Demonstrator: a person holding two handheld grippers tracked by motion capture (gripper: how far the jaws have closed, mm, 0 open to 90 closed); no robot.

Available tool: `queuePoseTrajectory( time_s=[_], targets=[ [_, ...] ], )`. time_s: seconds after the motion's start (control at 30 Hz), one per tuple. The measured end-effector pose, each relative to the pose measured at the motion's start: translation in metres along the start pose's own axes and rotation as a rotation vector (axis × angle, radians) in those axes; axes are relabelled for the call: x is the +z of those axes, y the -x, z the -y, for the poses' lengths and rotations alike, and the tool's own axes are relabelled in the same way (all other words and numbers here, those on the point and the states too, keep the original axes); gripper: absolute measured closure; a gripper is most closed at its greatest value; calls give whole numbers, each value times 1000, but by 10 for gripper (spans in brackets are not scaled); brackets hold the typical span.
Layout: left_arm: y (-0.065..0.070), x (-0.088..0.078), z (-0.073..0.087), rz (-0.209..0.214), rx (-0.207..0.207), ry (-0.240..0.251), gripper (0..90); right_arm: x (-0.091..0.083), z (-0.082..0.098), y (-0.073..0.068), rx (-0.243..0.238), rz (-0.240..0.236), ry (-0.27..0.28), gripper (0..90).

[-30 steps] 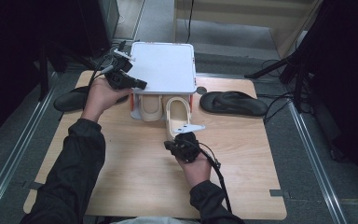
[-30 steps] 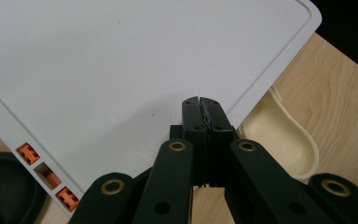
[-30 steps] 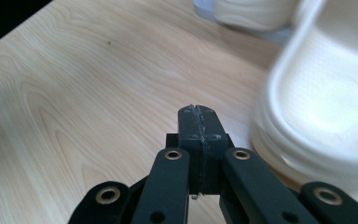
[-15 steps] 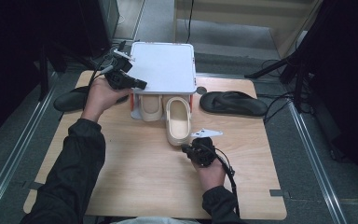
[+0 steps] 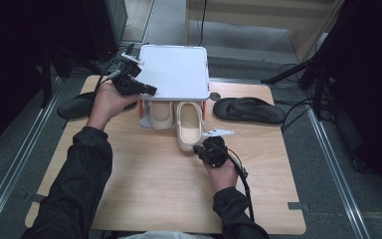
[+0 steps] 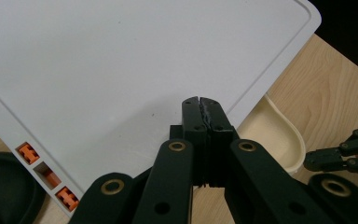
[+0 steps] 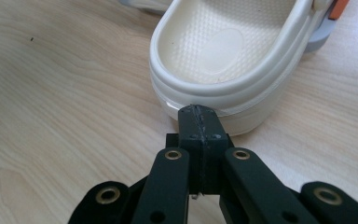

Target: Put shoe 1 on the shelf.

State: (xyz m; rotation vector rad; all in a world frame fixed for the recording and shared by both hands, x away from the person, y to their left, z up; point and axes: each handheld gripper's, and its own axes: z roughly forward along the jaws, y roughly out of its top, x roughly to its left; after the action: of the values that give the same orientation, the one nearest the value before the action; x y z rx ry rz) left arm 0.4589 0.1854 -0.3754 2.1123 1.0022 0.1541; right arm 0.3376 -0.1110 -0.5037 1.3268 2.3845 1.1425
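A cream clog (image 5: 189,127) pokes out heel first from under a white rack (image 5: 176,69) on the wooden table. My right gripper (image 5: 197,148) is shut and empty, low over the table. Its tips are at the clog's heel, to the right of its middle. The right gripper view shows the shut right gripper (image 7: 198,112) up against the heel wall of the clog (image 7: 223,51); I cannot tell whether they touch. My left gripper (image 5: 151,90) is shut and empty, lying over the rack's left front corner. In the left gripper view the left gripper (image 6: 200,103) hovers above the rack's white top (image 6: 121,60).
A second cream clog (image 5: 160,113) sits further under the rack, on the left. Black flip-flops lie on both sides: one to the left (image 5: 74,107) and one to the right (image 5: 248,109). Orange connectors (image 6: 28,151) mark the rack's edge. Bare wood lies in front of the clogs.
My right hand has slid to the right, from in front of the clog's heel to its right side. The left hand and the clog have stayed put.
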Motion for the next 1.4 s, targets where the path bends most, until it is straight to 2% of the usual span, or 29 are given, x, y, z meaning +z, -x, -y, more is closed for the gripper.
queuePoseTrajectory(
  time_s=[0.1,0.17,0.27,0.43,0.53,0.67,0.93,1.13,1.27,1.4],
  targets=[
    [-1,0,0,3,-3,2,900,8,-7,2,-4,-6,-15,900],
    [0,0,0,0,-2,3,900,12,-13,2,2,-15,-4,900],
    [0,0,0,-1,0,0,900,18,-21,2,-15,8,-13,900],
    [0,0,0,-1,0,0,900,31,-33,4,5,8,-12,900],
    [0,0,0,0,-2,3,900,38,-43,5,-7,33,-13,900],
    [0,0,0,-4,-4,4,900,46,-55,10,4,62,-23,900],
    [0,0,0,-3,-2,4,900,60,-65,15,44,73,-7,900],
    [1,0,0,-9,7,9,900,61,-65,15,40,76,3,900],
    [1,0,0,-6,1,11,879,53,-62,14,47,53,29,900],
    [-1,-2,0,2,-15,11,836,42,-56,12,26,27,39,900]
  ],
)
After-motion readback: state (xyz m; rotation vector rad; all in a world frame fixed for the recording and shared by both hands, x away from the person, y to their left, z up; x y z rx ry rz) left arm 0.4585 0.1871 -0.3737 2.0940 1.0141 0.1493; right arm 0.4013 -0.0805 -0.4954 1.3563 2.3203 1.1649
